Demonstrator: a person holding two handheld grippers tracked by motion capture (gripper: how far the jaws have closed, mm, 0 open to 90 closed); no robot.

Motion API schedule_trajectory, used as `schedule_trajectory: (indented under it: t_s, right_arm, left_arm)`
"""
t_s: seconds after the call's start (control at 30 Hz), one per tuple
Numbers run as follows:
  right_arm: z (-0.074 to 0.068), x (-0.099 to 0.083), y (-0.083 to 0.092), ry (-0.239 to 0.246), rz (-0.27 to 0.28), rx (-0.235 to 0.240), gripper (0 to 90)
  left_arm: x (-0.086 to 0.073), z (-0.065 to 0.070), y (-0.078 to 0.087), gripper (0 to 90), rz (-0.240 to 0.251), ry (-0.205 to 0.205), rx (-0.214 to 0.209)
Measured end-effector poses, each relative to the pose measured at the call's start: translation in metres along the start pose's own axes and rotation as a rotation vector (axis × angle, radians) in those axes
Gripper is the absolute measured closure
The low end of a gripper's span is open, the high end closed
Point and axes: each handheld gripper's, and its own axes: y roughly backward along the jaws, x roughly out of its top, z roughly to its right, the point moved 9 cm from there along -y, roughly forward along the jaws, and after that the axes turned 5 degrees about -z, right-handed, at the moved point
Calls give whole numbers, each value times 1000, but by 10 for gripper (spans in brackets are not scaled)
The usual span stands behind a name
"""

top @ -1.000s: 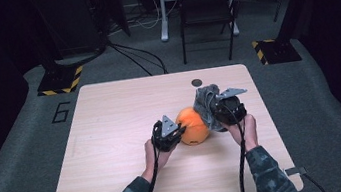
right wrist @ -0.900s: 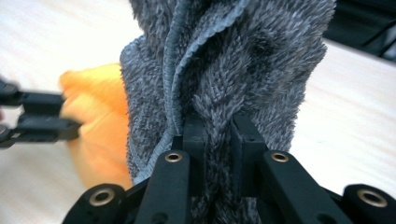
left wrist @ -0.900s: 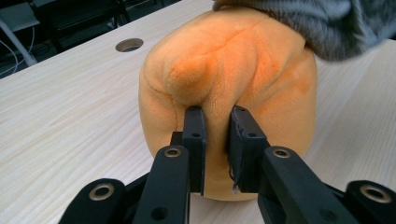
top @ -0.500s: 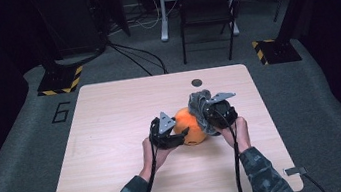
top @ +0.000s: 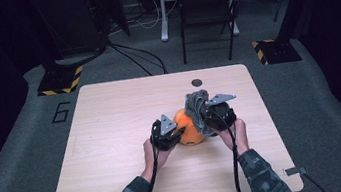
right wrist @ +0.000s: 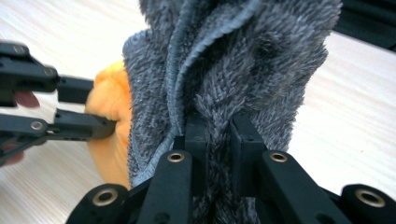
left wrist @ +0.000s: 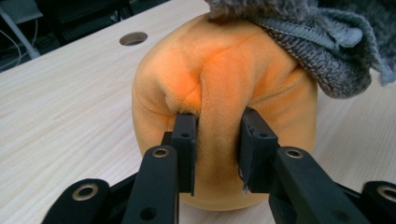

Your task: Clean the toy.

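An orange plush ball rests on the wooden table, right of its middle. My left gripper is at the ball's left side. In the left gripper view its jaws have just been closing and now pinch a raised fold of the orange plush. A grey fluffy cloth drapes over the ball's top right. My right gripper is shut on a bunch of that grey cloth, with the jaws sunk in the pile. The left gripper shows at the left there, on the orange ball.
A round hole is in the table near its far edge. A black chair and two stands with yellow-black striped bases are on the floor behind the table. Bare tabletop lies to the left.
The right gripper and the grey cloth have shifted slightly left, so the cloth covers more of the orange ball. The left gripper has stayed at the ball.
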Motion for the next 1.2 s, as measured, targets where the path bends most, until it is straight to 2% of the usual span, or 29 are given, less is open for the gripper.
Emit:
schedule_trajectory:
  t_s: [0.17, 0.37, 0.5, 0.67, 0.8, 0.93, 1.13, 1.2]
  right_arm:
    - [5, 8, 17, -11, 43, -9, 796]
    - [17, 14, 33, -30, 81, -43, 795]
    - [29, 15, 47, -62, 104, -71, 795]
    - [44, 6, 54, -80, 91, -106, 794]
    - [59, -8, 50, -105, 50, -143, 794]
    - [74, -25, 41, -144, 5, -156, 793]
    - [83, -51, 18, -181, -76, -163, 788]
    - [84, -59, 9, -190, -103, -167, 785]
  left_arm:
    - [5, 0, 3, 741, 30, -5, 5]
    - [14, -2, 10, 752, 63, 9, 4]
    - [25, -11, 24, 753, 68, 14, -3]
    - [33, -21, 44, 751, 48, 26, 0]
    - [33, -30, 56, 748, 21, 42, -3]
    - [24, -36, 60, 738, -42, 53, -19]
    - [3, -45, 46, 720, -122, 79, -32]
    - [0, -51, 41, 711, -106, 98, -16]
